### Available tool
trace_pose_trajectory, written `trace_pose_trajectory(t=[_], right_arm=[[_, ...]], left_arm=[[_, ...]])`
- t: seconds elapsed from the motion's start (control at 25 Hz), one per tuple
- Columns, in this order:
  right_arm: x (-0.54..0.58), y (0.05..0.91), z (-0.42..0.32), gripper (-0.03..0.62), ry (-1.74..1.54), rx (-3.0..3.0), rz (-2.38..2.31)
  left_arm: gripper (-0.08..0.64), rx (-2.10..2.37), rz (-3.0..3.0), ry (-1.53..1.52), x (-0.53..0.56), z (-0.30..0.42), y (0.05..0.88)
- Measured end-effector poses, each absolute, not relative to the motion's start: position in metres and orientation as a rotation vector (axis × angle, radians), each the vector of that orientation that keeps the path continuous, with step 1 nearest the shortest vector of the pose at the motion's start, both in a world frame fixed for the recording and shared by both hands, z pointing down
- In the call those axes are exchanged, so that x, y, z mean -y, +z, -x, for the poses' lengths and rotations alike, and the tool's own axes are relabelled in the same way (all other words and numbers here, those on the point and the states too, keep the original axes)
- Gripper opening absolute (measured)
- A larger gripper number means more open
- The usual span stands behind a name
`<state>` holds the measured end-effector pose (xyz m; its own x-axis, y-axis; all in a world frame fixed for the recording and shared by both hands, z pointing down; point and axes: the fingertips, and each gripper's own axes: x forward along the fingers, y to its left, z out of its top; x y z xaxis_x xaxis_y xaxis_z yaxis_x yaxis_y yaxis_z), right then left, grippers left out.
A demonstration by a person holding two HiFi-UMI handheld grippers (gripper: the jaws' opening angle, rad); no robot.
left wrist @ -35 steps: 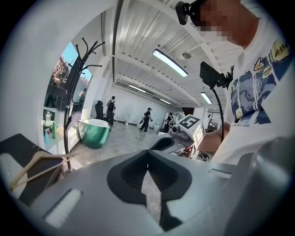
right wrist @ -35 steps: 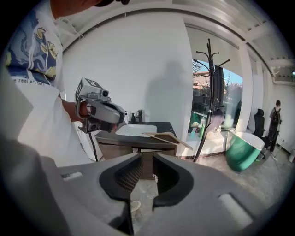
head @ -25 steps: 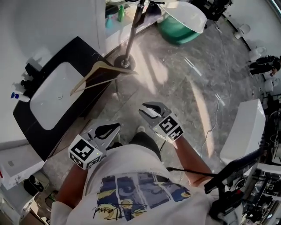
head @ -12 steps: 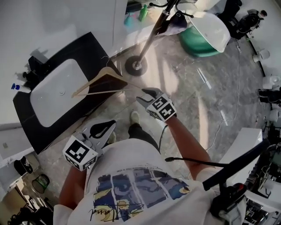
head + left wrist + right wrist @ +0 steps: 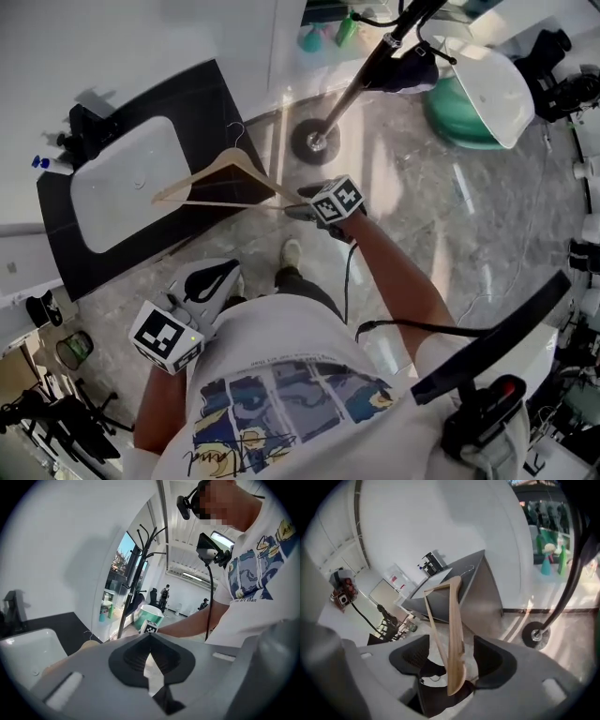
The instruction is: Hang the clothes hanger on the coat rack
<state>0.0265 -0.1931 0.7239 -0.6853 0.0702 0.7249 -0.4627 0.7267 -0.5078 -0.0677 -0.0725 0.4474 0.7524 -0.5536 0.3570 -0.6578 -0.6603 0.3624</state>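
Where the black surface ends at its near edge, the wooden clothes hanger lies across it. Its long axis runs left to right in the head view, its wire hook points away from the person toward the wall, and its right end juts past the edge over the grey floor. That end sits between the jaws of the right gripper, which have just been opening and now stand wide apart. The right gripper view shows the wood passing through the gap with neither pad closed on it. The left gripper is low by the person's left side, well apart from the hanger, its jaws together with nothing between them. The coat rack stands just beyond the hanger, its round base on the floor near the surface's corner. A white sink is set into the surface, with a dark tap at its far left and a blue-capped bottle beside that. Farther right, a green tub carries a white basin tilted over its rim.
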Motion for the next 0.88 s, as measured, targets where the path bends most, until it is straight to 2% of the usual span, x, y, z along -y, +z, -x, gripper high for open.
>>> trace_pose_trajectory(t=[0.16, 0.4, 0.44, 0.52, 0.56, 0.76, 0.88], right_arm=[[0.184, 0.737, -0.006, 0.285, 1.122, 2.152, -0.055], [0.170, 0.740, 0.017, 0.271, 1.274, 2.101, 0.193], [0.168, 0.742, 0.020, 0.256, 1.287, 2.092, 0.213], [0.163, 0.744, 0.022, 0.153, 1.299, 2.074, 0.245], [0.162, 0.745, 0.023, 0.129, 1.305, 2.065, 0.261], [0.155, 0.736, 0.026, 0.087, 1.362, 2.054, 0.342], [0.153, 0.726, 0.027, 0.035, 1.350, 2.102, 0.344]], left_arm=[[0.003, 1.015, -2.410, 0.312, 0.079, 0.070, 0.446], [0.003, 1.137, -2.355, 0.312, 0.082, 0.075, 0.448], [0.003, 1.152, -2.350, 0.313, 0.081, 0.077, 0.449], [0.003, 1.176, -2.341, 0.315, 0.080, 0.079, 0.449], [0.003, 1.190, -2.337, 0.315, 0.080, 0.081, 0.448], [0.003, 1.239, -2.327, 0.307, 0.082, 0.088, 0.444], [0.003, 1.237, -2.340, 0.303, 0.082, 0.090, 0.443]])
